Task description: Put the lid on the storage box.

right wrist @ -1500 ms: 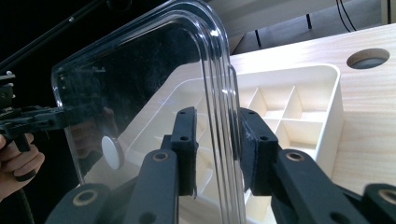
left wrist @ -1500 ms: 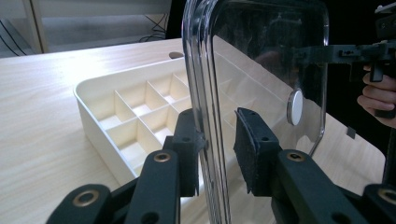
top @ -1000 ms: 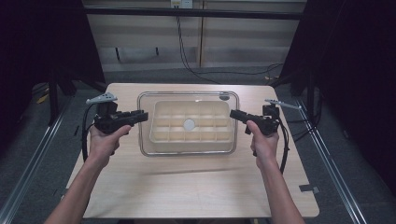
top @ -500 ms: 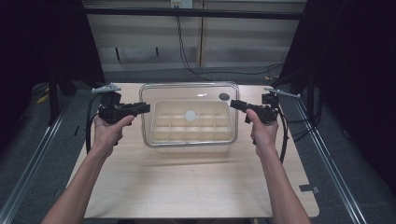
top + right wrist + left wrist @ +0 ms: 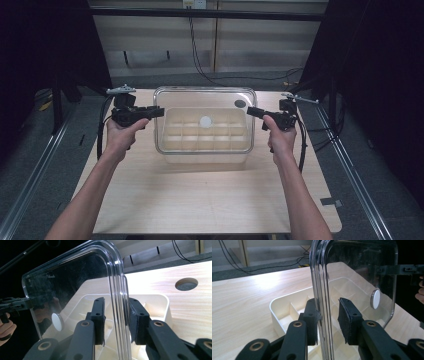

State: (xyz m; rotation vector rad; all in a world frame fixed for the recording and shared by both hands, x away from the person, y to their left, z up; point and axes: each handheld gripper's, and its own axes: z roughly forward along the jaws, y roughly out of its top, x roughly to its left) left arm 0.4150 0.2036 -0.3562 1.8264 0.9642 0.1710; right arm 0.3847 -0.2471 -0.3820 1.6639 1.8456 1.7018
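Left hand-held gripper (image 5: 156,112) and right hand-held gripper (image 5: 253,111) each clamp an end of the clear lid (image 5: 200,100), above the cream tray (image 5: 172,131) on the worktop (image 5: 200,200).

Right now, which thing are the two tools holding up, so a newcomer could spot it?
Start at the pale wooden table, then the cream divided tray mid-table. Above it is the clear lid, gripped at both ends: transparent, round-cornered, with a white disc at its middle.

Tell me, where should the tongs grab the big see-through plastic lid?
By its two short end rims, one pair of tongs from each side. The clear rounded-rectangle plastic lid is wide and thin, so the left tongs and right tongs straddling opposite edges likely keep it level above the cream divided tray.
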